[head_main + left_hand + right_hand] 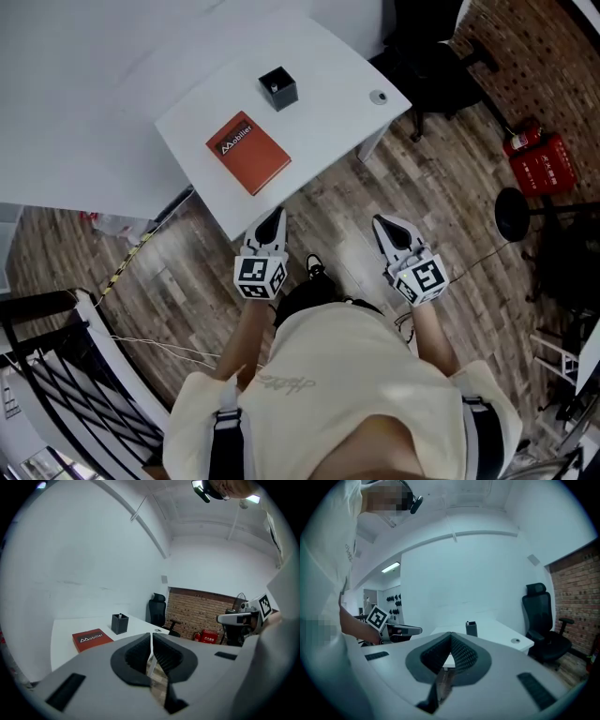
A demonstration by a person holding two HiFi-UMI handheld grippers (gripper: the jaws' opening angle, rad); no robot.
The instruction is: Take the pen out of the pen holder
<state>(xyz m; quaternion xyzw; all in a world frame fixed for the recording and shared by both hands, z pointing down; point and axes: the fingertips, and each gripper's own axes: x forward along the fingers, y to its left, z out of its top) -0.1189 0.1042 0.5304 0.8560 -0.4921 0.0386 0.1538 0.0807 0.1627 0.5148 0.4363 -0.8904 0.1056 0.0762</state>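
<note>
The black pen holder [277, 89] stands on the white table [328, 122], toward its far side, with the pen [120, 615] poking out of its top. A red Mobilier book [247, 152] lies nearer the table's near corner. Off that corner, over the wood floor [441, 178], the left gripper [273, 225] is closest to the table and the right gripper [388, 228] farther out. Both have their jaws pressed together on nothing.
</note>
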